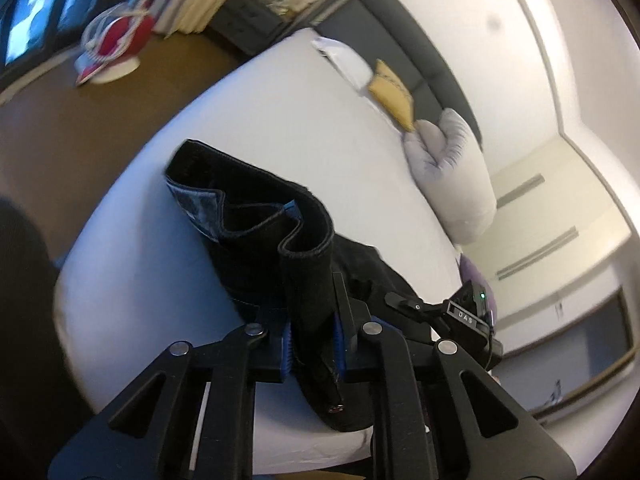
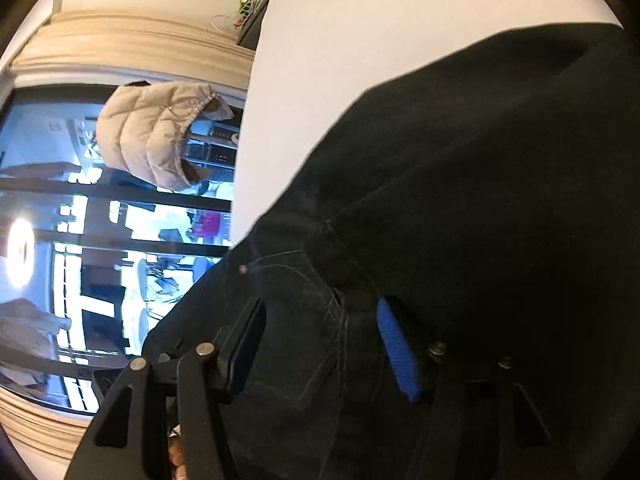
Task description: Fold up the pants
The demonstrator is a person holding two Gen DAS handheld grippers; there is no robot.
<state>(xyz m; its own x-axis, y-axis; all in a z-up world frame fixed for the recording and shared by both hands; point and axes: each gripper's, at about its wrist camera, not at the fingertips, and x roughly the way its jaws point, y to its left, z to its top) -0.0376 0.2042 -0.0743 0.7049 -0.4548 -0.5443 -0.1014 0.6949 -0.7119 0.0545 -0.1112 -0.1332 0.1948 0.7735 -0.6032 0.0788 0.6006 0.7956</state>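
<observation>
Black pants [image 1: 256,216] bunched on the near part of the white bed [image 1: 280,112]. Left gripper [image 1: 312,340] clenched on the waistband; right gripper [image 2: 320,344] spread, cloth between fingers, ungripped. Risk: one-sided lifting, uneven fold, or thick waistband slipping free.

Bedroom: white bed [image 1: 280,128] w/ dark grey headboard [image 1: 404,36], grey pillow [image 1: 452,176], yellow cushion [image 1: 394,94]; brown floor [image 1: 80,128], white walls. Big dark-framed windows [image 2: 100,240], cream curtains [image 2: 120,46]. Beige puffer jacket [image 2: 156,136] hangs by the glass.
</observation>
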